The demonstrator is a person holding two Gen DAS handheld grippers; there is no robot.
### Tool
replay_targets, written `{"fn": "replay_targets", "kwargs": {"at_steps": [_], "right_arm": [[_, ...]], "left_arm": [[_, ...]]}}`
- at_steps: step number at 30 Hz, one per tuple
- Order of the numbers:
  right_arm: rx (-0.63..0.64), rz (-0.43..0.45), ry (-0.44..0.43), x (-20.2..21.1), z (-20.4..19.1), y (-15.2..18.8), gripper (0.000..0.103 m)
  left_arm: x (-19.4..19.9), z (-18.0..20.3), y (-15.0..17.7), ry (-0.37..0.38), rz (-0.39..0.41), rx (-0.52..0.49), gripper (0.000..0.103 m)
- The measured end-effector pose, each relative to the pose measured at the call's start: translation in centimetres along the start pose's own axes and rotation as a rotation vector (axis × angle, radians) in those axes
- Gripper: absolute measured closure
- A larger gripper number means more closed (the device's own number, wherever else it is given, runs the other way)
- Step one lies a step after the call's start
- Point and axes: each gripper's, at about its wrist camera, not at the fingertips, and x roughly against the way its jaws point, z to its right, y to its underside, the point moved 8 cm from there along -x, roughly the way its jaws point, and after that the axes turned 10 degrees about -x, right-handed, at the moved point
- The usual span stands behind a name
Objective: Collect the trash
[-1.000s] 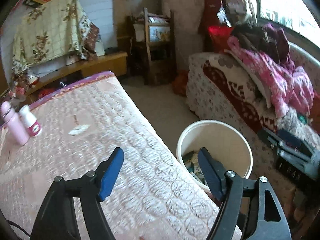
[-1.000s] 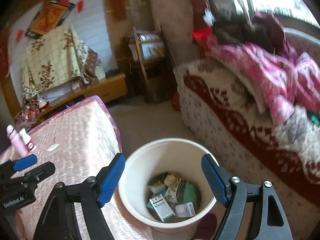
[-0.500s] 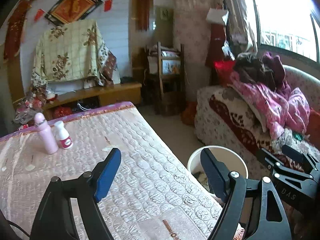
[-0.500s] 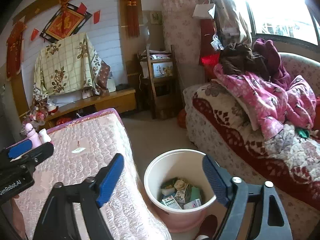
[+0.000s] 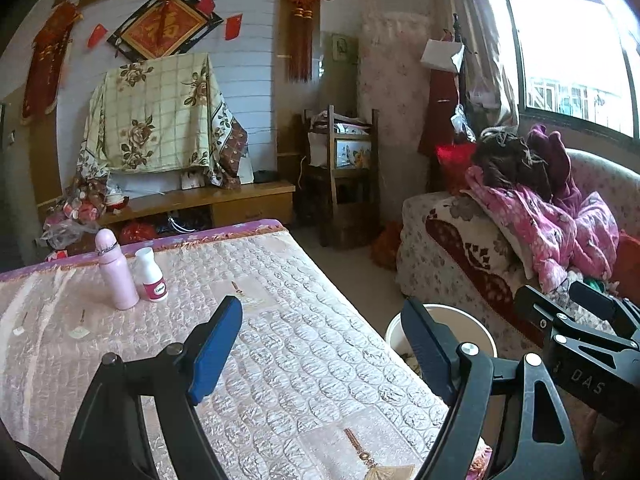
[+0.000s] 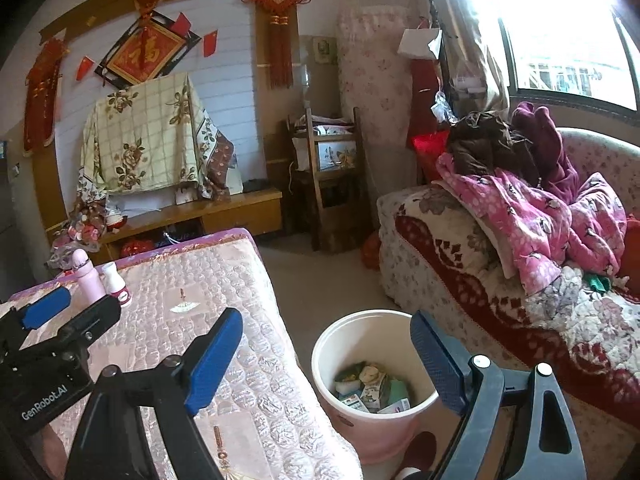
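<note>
The trash bin [image 6: 374, 364] stands on the floor between the covered table [image 6: 224, 320] and the sofa [image 6: 500, 280], touching or almost touching the table's edge, and it already holds several small boxes and wrappers [image 6: 372, 388] at its bottom. On the table I see no clear trash any more; only a pink bottle [image 5: 116, 270] and a small white bottle [image 5: 151, 276] stand upright, just beside each other, at the far left part, and I judge they are not trash. The few small pale marks on the cloth look like its pattern, but I cannot tell this for sure. The right gripper [image 6: 326, 364] is the nearer one to the bin: the bin lies below and just ahead of it, seen between its blue pads [image 6: 214, 360]. Its jaws stand wide open and hold nothing. The left gripper [image 5: 320, 356] is over the table, with the bin [image 5: 440, 320] to its right side and partly hidden behind its right finger; its jaws are also wide open and empty. Both grippers point forward and a little downward, side by side. If something more must be collected, I think the left hand is better placed for the table and the right hand for dropping into the bin, because the round bin has no long axis to align with. By my judgement the task is near its end.
</note>
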Motion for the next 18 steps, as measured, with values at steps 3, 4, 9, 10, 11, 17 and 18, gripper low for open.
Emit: {"fn": "replay_targets", "kwargs": {"at_steps": [3, 4, 9, 10, 11, 17, 18], "right_arm": [[-0.013, 0.004, -0.003, 0.21, -0.16, -0.14, 0.015], [-0.017, 0.003, -0.003, 0.22, -0.15, -0.15, 0.015], [-0.014, 0.003, 0.003, 0.42, -0.19, -0.23, 0.015], [-0.016, 0.004, 0.0, 0.48, -0.21, -0.24, 0.015], [-0.017, 0.004, -0.001, 0.47, -0.27, -0.26, 0.015], [-0.02, 0.001, -0.002, 0.51, -0.36, -0.26, 0.015], [-0.022, 0.003, -0.002, 0.55, -0.36, -0.27, 0.015]], "left_arm": [[0.02, -0.38, 0.12, -0.001, -0.003, 0.013, 0.021], [0.01, -0.43, 0.2, 0.0, -0.005, 0.016, 0.021], [0.17, -0.52, 0.39, 0.0, -0.006, 0.02, 0.021], [0.19, -0.51, 0.43, -0.001, -0.007, 0.019, 0.021], [0.23, -0.52, 0.41, -0.001, -0.007, 0.017, 0.021], [0.52, -0.21, 0.21, -0.002, 0.002, 0.004, 0.021], [0.54, -0.09, 0.19, -0.001, 0.002, 0.002, 0.021]]}}
